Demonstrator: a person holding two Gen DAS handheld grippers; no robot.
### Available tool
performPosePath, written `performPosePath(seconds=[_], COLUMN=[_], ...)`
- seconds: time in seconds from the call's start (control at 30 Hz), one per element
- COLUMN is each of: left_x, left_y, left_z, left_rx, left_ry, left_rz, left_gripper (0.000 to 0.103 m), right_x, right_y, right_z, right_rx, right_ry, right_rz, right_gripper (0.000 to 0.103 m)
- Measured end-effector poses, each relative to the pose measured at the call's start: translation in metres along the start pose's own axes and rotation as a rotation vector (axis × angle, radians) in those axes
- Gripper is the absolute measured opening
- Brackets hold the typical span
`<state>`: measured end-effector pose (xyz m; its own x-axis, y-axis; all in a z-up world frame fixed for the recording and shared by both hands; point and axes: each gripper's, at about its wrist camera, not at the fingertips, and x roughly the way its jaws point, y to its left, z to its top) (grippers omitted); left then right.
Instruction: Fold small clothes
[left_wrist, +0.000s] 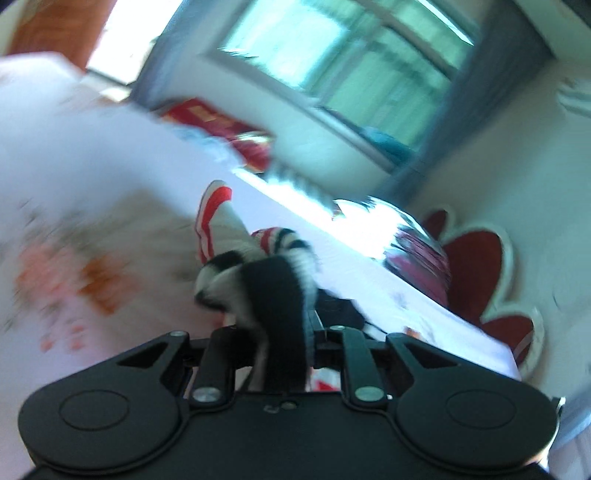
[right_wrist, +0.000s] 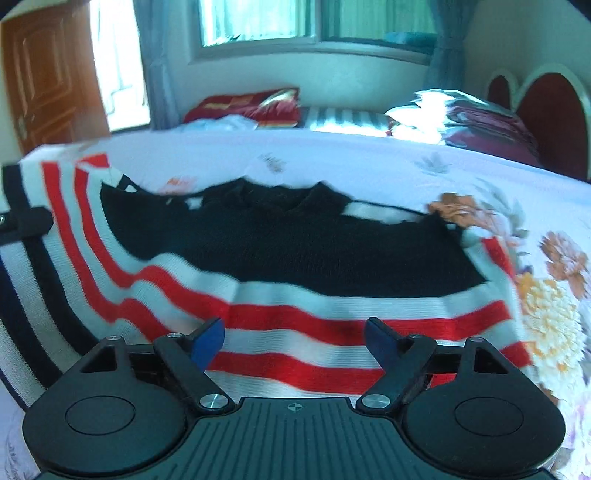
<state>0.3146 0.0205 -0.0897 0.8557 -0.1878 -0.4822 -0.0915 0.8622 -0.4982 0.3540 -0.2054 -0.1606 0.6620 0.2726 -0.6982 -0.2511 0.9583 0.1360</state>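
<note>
- The sweater (right_wrist: 295, 258) lies spread on the bed (right_wrist: 369, 166). It has a black top part and red, white and dark stripes below.
- The bed has a pale sheet with flowers (right_wrist: 554, 314) printed on it, orange and cream ones.
- The right hand-held gripper (right_wrist: 295, 341) hangs just over the red and white stripes near the bottom edge of the sweater. Its two fingers stand wide apart, with blue pads (right_wrist: 208, 341) on the inner sides. Nothing is pinched between them. Whether the tips touch the cloth I cannot tell.
- The left hand-held gripper (left_wrist: 280, 325) is almost closed, and its fingers pinch a bunched piece of the sweater (left_wrist: 258, 266). The black and white cloth sticks up between the fingers, and a striped red and white piece (left_wrist: 214, 221) lies beyond it.
- The left view is tilted and very blurry, so small things in it are hard to make out.
- In the right view, at the far left edge, a black finger (right_wrist: 26, 221) of the left hand-held gripper sits on the dark striped side of the sweater.
- Far off on the bed lie a red pillow (right_wrist: 247, 105) and a folded dark red blanket (right_wrist: 487, 129).
- A red headboard (right_wrist: 546, 110) with round tops stands at the right.
- Behind the bed is a window (right_wrist: 314, 22) with blue curtains (right_wrist: 443, 44), and a brown door (right_wrist: 48, 81) on the left.
</note>
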Motion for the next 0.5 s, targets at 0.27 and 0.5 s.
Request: performPosePath(seconds=[0.27, 0.5], left_x=[0.038, 0.062], left_y=[-0.098, -0.135], left_z=[-0.036, -0.114], left_rx=[0.3, 0.596], left_ry=[0.093, 0.258], left_rz=[-0.168, -0.178], left_gripper=[0.018, 0.025], right_x=[-0.041, -0.065], right_y=[-0.08, -0.141], right_z=[-0.005, -0.017], right_rx=[0.141, 0.222], right_ry=[-0.034, -0.023], right_rz=[-0.079, -0.139], right_gripper=[0.082, 0.082])
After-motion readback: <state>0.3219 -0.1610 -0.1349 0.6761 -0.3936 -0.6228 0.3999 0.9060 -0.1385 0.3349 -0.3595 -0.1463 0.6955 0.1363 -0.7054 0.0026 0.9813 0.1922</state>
